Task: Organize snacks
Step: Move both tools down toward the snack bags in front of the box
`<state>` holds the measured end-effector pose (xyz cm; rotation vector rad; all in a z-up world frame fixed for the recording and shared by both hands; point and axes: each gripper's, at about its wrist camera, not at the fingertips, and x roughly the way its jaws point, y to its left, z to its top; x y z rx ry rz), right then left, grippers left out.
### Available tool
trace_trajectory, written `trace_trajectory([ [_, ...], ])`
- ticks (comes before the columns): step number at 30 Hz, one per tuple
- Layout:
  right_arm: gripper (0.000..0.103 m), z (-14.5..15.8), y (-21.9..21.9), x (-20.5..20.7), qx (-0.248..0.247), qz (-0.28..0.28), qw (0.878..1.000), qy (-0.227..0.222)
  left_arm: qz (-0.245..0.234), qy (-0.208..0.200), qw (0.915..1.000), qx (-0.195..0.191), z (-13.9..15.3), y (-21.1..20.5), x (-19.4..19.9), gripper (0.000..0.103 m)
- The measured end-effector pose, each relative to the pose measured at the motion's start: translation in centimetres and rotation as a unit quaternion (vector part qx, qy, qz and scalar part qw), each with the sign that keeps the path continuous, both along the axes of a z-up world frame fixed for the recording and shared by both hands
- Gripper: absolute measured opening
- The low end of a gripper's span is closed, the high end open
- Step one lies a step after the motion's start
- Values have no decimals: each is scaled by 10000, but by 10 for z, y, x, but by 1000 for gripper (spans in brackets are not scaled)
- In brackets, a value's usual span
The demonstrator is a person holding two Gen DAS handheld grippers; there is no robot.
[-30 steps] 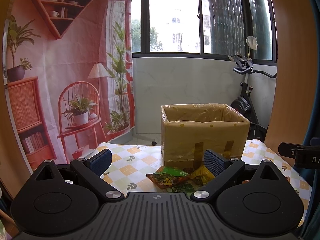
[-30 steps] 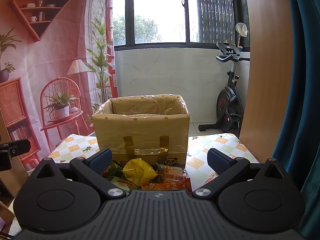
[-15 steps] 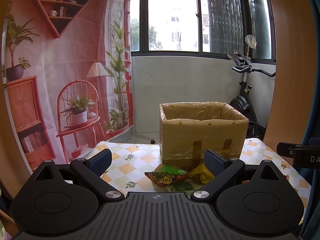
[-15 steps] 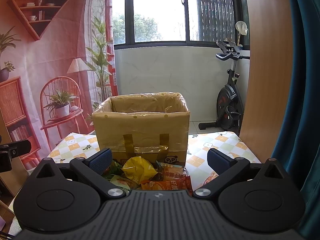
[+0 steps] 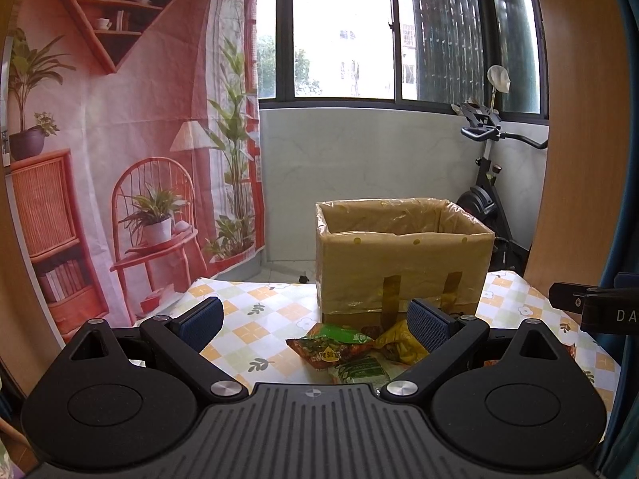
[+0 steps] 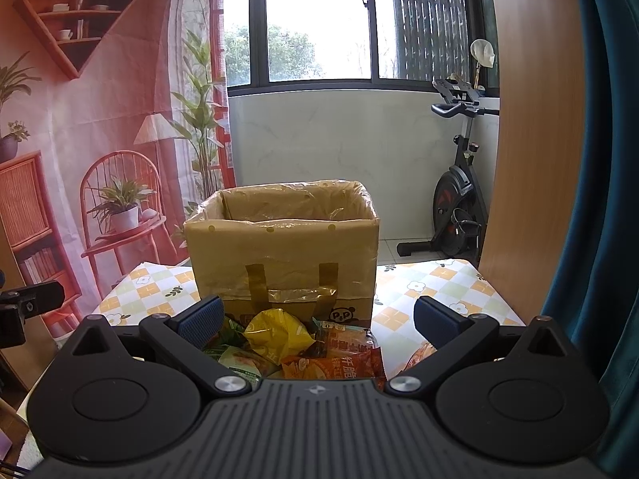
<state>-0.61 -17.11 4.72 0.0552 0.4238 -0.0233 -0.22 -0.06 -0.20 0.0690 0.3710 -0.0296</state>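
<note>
While upright, box (image 6: 281, 255) opens upward

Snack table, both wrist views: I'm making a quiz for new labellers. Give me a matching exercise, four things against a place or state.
1. cardboard box
2. yellow packet
3. right tongs
4. exercise bike

a. open, holding nothing
b. on the floor beyond the table
c. in the snack pile before the box
d. lined with plastic, top open

Pairs: 1-d, 2-c, 3-a, 4-b
</note>
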Motion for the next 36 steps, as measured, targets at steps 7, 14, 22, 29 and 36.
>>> trace_trajectory([
  [7,103,-4,0,-1,0,-1,10000,15,-4,6,10000,2,0,-1,0,100],
  [14,103,-8,1,-3,12,-11,10000,55,-9,37,10000,-4,-2,-1,0,100],
  [22,103,-5,-1,0,-1,-37,10000,1,116,143,9998,-75,-1,7,11,100],
  [29,103,14,-25,14,2,-250,9981,-560,334,-54,9993,145,3,22,48,100],
  [36,103,15,-51,42,132,-271,9964,-794,74,18,9998,202,-7,26,87,100],
])
